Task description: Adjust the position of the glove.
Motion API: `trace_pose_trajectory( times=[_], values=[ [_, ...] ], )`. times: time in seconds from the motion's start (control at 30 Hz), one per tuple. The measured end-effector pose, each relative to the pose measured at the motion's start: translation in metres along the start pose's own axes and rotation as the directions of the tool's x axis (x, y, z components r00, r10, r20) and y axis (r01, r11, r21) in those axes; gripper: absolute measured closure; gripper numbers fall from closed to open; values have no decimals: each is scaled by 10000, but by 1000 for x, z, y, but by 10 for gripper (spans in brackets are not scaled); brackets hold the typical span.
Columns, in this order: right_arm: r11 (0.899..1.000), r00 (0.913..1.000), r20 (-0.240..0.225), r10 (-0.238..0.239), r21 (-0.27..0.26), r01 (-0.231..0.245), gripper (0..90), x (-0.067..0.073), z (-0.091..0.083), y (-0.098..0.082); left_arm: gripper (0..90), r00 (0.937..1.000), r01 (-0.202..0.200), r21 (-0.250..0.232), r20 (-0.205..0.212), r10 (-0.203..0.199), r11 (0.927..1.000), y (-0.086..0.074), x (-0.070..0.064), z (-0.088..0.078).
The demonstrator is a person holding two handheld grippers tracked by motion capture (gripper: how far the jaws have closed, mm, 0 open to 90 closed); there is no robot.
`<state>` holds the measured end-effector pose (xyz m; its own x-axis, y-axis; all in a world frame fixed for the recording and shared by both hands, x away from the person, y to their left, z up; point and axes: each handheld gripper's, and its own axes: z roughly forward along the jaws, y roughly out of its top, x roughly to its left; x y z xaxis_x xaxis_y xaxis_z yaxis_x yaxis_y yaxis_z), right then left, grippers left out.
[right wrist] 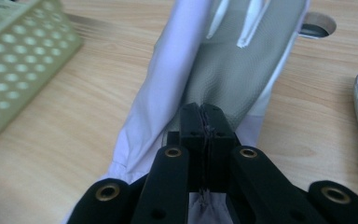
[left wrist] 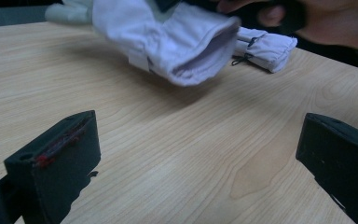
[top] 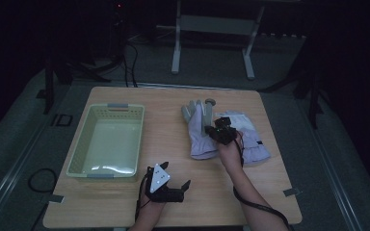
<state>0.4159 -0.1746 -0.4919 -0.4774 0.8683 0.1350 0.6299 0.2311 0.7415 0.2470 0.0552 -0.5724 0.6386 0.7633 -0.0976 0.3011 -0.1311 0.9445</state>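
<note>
Right gripper (top: 215, 129) clamped on pale lilac-and-grey fabric glove (top: 200, 137), right of centre on wooden table (top: 173, 202).
Pale green perforated plastic basket (top: 82, 144) at left holds nothing; second lilac glove (top: 253, 139) lies beside; left gripper (top: 176, 185) gapes, holding nothing.

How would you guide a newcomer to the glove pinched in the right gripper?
Start at the pale green perforated plastic basket on the wooden table. Two lilac fabric gloves lie right of it. The held glove is nearer the basket, grey fingers pointing away, unlike the other glove.

Basket (top: 107, 140) at table's (top: 173, 202) left, two gloves (top: 200, 134) side by side at right.
</note>
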Motion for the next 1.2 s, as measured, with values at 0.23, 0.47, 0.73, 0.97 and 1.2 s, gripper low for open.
trace_pose_trajectory(
  times=[0.23,0.47,0.73,0.97,1.2],
  values=[
    [9947,9978,312,585,-864,-556,883,22,-37,-23,0,9999,-109,-3,21,109,9999,0,-1,-1],
    [9945,9966,355,742,-763,-713,883,37,-38,-49,0,9999,-170,39,18,170,9998,0,-1,-1],
    [9971,9942,762,757,-56,-755,882,35,-16,-75,0,9999,-137,42,29,137,9999,0,-1,0],
    [9994,9942,1051,209,246,-236,774,33,-7,-83,0,10000,-93,76,26,93,9999,0,-1,0],
    [9986,9943,956,-480,278,455,506,29,-17,-75,0,9999,-123,90,25,123,9999,0,-1,0]
  ],
)
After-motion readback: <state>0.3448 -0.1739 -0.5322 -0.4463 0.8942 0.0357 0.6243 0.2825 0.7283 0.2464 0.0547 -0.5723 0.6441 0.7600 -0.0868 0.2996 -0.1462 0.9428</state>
